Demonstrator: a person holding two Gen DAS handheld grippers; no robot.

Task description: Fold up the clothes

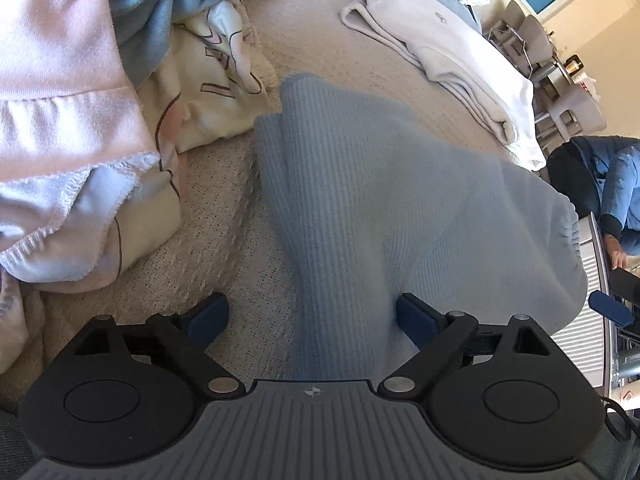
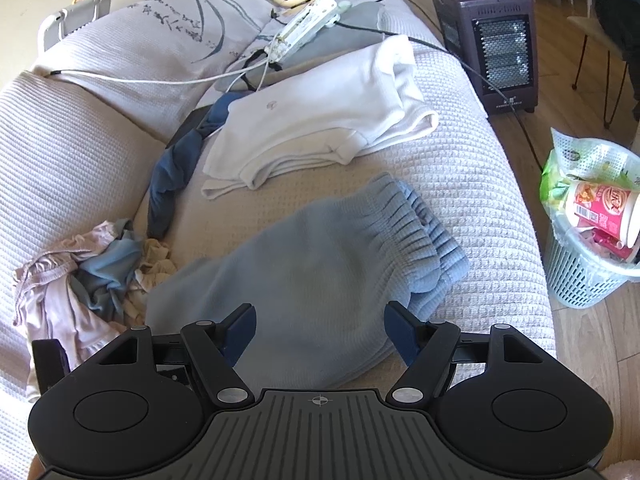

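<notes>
Sofa, draped in a pale waffle-weave throw, carries all the laundry; its dimpled grid looks grippy enough to hold cloth in place. Largest garment in play: the light-blue ribbed knit trousers, lying folded across the seat in front of both tongs, gathered elastic waistband toward the sofa's front edge, the layered fold edge nearest the right tongs. Fabric reads soft, thick, finely corded, likely to slump rather than crease. Behind it sits a folded white sweatshirt, neat stack, small chest logo. Against the backrest lies a dark-blue garment, twisted into a rope, and a crumpled heap of pink, blue and cream pieces, seen close in the left view as satiny pink cloth with a stitched hem. Left tongs stand spread wide over the blue knit, pads off the cloth, holding nothing. Right tongs are likewise open, straddling the near fold edge without pinching it. Judgement: this fold looks about finished; to do it well, press the layers flat, square the edges, then pinch all layers together low at both ends before lifting toward the white stack, so the thick knit does not unroll.
</notes>
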